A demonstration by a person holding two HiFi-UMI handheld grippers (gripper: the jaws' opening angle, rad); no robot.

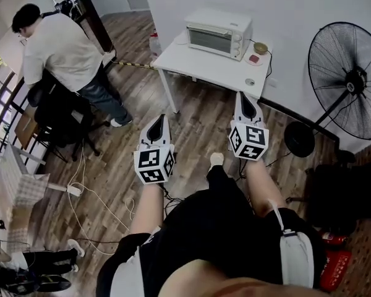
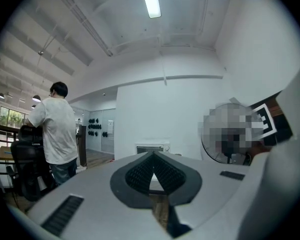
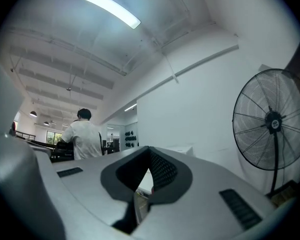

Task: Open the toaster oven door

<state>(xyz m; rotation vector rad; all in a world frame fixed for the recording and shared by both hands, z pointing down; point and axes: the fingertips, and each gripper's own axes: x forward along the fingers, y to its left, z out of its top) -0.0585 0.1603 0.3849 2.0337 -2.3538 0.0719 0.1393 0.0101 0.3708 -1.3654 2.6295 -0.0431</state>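
Nearest: the wearer's black shorts and one pale shoe on the plank floor.

Left gripper is held out in front, low, with its marker cube toward the wearer. In the left gripper view the jaws stand together at the tips, with nothing between them. Right gripper is a little further forward, with its tip over the near edge of the table. Its jaws are likewise closed and empty. Neither gripper touches anything.

White table is beyond the grippers, against the white wall.
- Near right corner: a small round grey item.
- Further back: a small red square item and a round brownish dish, both just beside the oven's right end.

Toaster oven sits at the back of the table, well apart from both grippers.
- It is a white box whose long axis runs along the wall, left to right in the head view.
- The door faces out toward the wearer and is shut flat against the front.
- The control panel is at the right end.

In the left gripper view the oven shows just above the jaw tips.

Off to the right is a black floor fan by the wall. Off to the left, a person in a white shirt stands with their back turned.
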